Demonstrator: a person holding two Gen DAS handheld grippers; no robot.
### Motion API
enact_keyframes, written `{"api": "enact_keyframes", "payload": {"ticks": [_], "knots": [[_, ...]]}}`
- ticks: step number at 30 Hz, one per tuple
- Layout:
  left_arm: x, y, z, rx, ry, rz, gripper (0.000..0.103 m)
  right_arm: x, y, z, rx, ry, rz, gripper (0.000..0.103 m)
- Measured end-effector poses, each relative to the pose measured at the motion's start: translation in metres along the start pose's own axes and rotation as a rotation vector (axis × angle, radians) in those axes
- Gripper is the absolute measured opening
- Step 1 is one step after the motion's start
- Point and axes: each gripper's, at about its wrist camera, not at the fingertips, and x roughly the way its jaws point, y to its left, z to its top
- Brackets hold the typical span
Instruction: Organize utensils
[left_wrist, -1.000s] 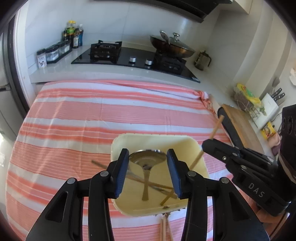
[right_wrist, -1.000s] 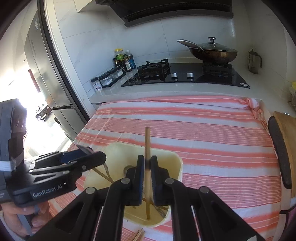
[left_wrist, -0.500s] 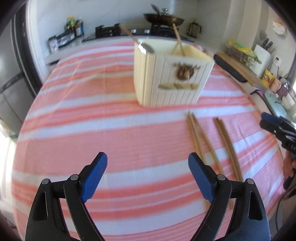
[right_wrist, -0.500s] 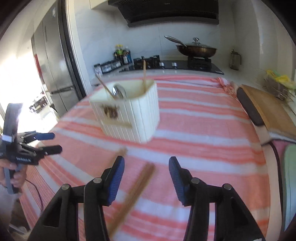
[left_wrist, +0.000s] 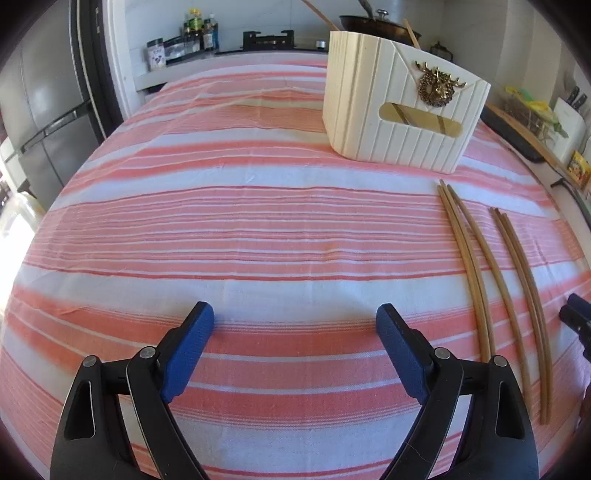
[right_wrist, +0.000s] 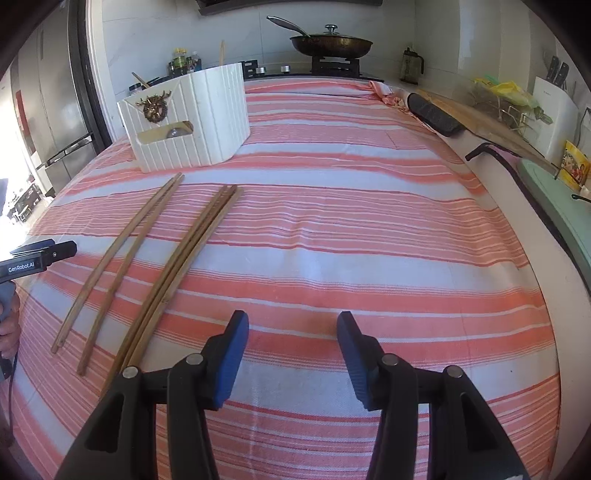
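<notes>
Between picks: the left hand-held gripper (left_wrist: 294, 345) gapes empty at lower centre, the right hand-held gripper (right_wrist: 292, 350) likewise, so next one must pinch the chopsticks (right_wrist: 177, 266) lying left of centre and carry them to the holder (right_wrist: 188, 122) at upper left.

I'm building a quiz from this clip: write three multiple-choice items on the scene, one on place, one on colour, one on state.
1. Where do the loose chopsticks lie?
A. on the striped cloth, in front of the white box
B. on the stove
C. inside the pan

2. What colour are the pads on the right hand-held gripper?
A. red
B. blue
C. green

3. How is the left hand-held gripper?
A. shut on a spoon
B. shut on a chopstick
C. open, holding nothing

Key: 1 A, they lie in two bunches on the cloth on the near side of the box; 2 B, both pads show blue; 3 C, its pads stand apart with only cloth between.
</notes>
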Motion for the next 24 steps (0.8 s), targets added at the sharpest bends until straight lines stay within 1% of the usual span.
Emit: {"api": "enact_keyframes", "payload": {"ticks": [4, 9, 16, 24], "knots": [[0.0002, 0.0009, -0.0034, -0.001, -0.004, 0.001, 0.093, 0.0019, -0.0022, -0.0006, 0.011, 0.002, -0.016, 0.051], [0.0026, -0.0044, -0.005, 0.024, 0.006, 0.02, 0.098, 0.0038, 0.0002, 0.0, 0.0, 0.003, -0.037, 0.051], [0.0013, -0.0011, -0.0057, 0.007, -0.002, -0.002, 0.098, 0.0042, -0.002, 0.0, 0.008, 0.001, -0.035, 0.051], [0.0015, -0.0006, -0.0053, 0.013, 0.0, 0.006, 0.098, 0.0043, -0.0028, 0.0, 0.007, 0.001, -0.033, 0.051]]}}
